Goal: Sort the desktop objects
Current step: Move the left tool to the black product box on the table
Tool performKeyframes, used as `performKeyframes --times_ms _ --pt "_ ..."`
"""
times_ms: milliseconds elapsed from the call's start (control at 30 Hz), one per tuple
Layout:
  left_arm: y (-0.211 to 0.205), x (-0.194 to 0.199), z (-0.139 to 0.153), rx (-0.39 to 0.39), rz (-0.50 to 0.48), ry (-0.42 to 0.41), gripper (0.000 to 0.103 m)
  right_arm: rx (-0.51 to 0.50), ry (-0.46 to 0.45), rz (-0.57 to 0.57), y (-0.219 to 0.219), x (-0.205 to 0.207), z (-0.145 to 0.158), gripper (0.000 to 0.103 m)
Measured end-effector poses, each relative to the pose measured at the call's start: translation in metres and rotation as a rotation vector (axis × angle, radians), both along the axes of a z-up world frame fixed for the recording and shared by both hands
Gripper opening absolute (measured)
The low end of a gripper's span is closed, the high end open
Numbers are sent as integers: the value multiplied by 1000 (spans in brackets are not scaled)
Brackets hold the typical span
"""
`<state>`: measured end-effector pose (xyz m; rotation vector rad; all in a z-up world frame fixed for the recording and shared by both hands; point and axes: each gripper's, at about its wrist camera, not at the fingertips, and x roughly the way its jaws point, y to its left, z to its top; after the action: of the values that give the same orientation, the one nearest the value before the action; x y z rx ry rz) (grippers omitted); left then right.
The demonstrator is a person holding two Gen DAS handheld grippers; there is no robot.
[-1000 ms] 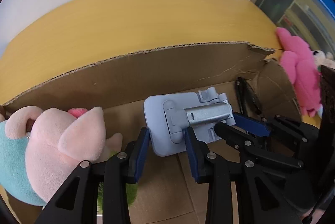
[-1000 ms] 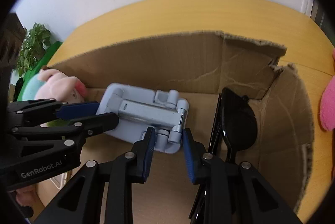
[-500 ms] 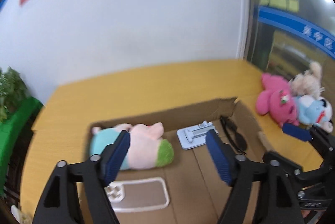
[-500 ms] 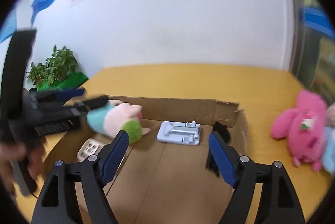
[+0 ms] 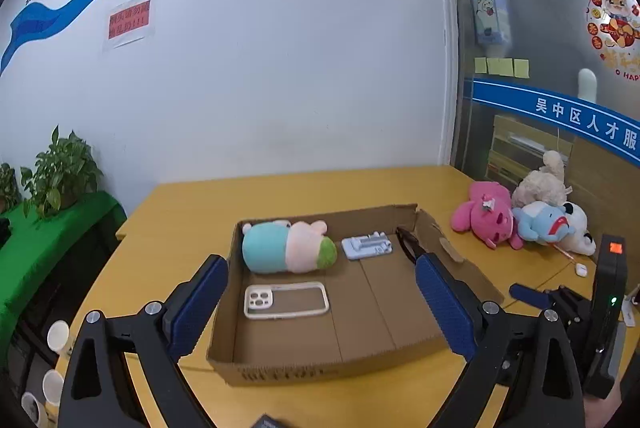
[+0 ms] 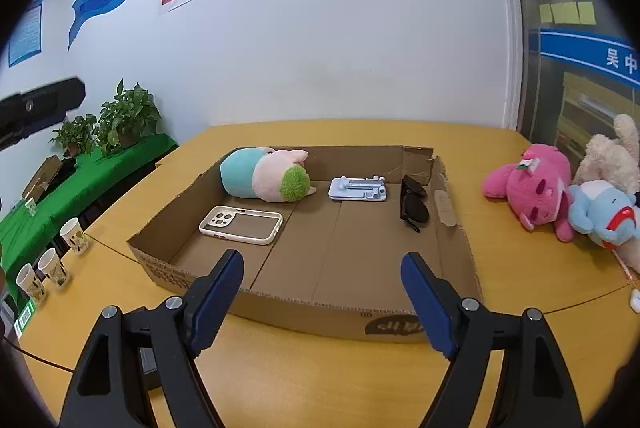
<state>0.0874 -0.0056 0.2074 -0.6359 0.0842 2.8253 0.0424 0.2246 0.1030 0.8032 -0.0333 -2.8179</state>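
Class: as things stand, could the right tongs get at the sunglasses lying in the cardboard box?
Probably yes. The right tongs are open and empty, the box has no lid, and the sunglasses lie uncovered by its right wall.

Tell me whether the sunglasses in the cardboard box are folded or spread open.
Folded, as far as the pictures show. The sunglasses lie as one compact dark bundle by the right wall of the cardboard box, with no arm seen sticking out sideways.
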Motion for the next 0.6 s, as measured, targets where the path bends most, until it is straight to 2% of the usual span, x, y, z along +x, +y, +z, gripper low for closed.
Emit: performKeyframes --times_ms 267,400,600 --pt "-8 19 -42 -1 -18 -110 96 19 9 -35 6 30 0 81" --pt "-15 19 -64 8 -13 -180 96 16 -23 -6 2 29 -8 81" --pt "-42 24 -90 23 0 -242 96 27 -63 72 -18 24 -20 81"
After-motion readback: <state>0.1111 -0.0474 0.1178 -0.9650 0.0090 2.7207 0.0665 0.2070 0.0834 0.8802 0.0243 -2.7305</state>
